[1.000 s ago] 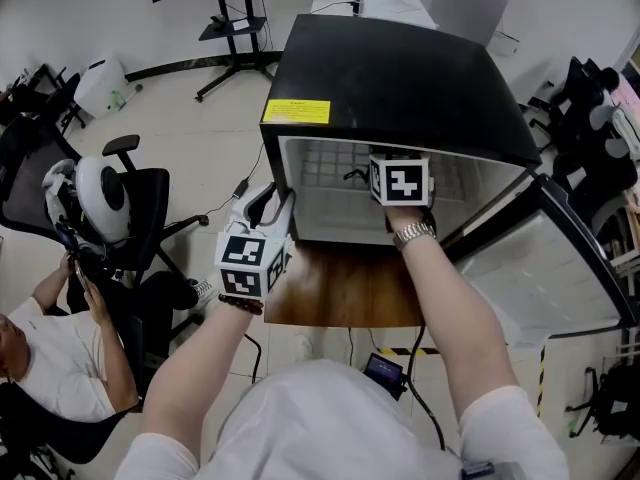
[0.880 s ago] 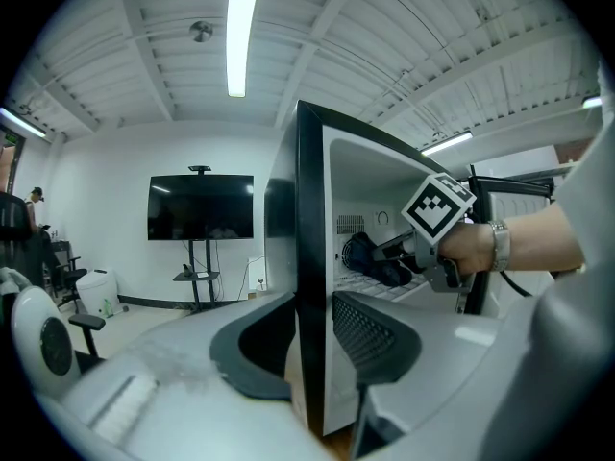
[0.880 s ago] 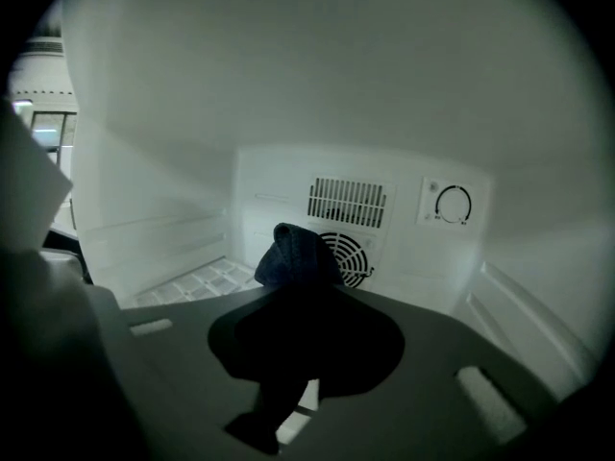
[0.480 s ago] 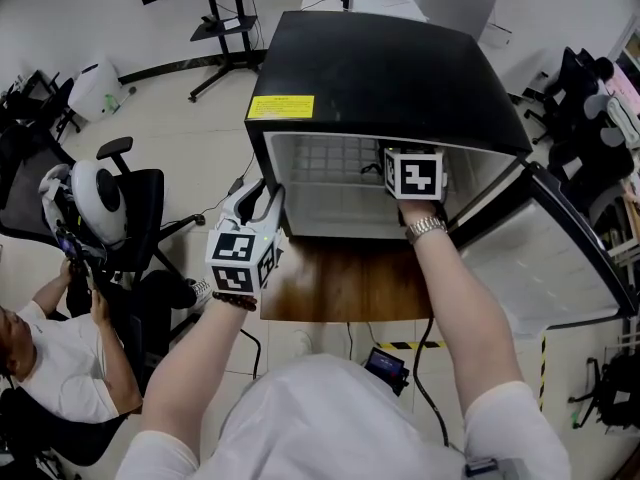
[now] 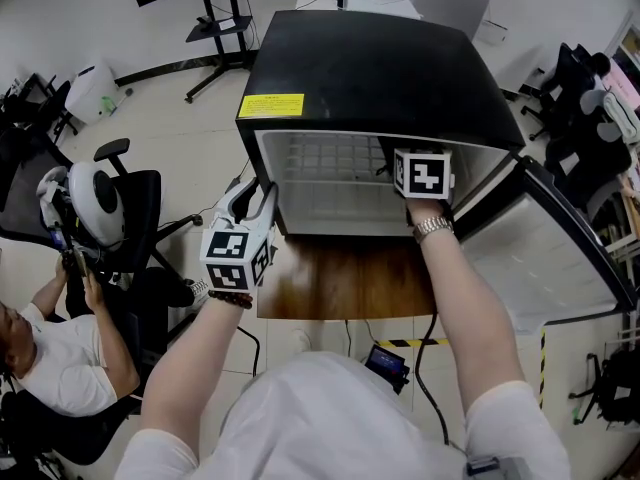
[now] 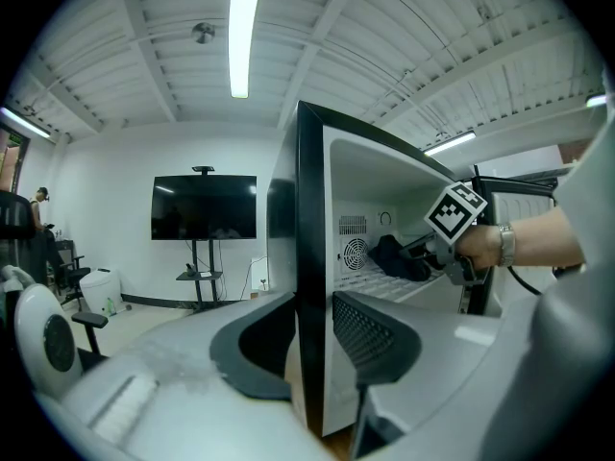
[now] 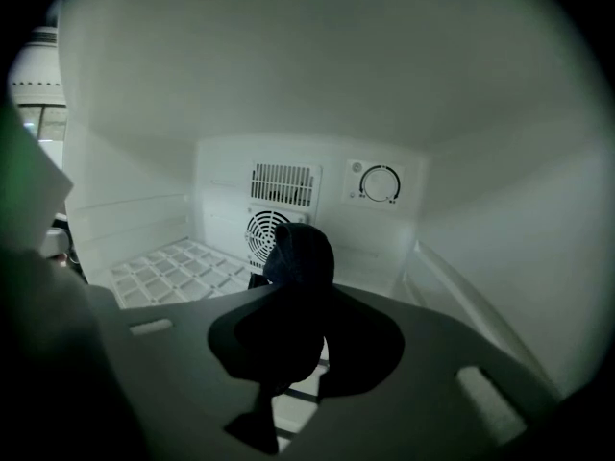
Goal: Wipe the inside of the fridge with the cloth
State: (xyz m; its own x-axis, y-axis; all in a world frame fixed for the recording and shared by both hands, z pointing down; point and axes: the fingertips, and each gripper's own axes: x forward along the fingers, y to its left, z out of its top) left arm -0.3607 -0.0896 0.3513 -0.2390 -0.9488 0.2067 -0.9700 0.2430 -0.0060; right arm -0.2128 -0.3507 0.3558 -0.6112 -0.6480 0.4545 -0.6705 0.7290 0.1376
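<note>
Your right gripper (image 7: 300, 307) is inside the fridge (image 5: 380, 63), fingers closed on the dark cloth (image 7: 300, 253). The cloth bunches ahead of them, just in front of the fan grille (image 7: 261, 230) and above the wire shelf (image 7: 168, 269). Your left gripper (image 6: 309, 349) has its fingers clamped on the front edge of the left wall (image 6: 309, 200) (probably steadying the box).

Step in hand, as judged: wiping the back panel. Press the cloth flat and sweep in overlapping rows. Keep the hard fingers off the grille and the dial (image 7: 381, 183). Hold the left grip firm so the fridge does not slide on the surface (image 5: 345, 283).
</note>
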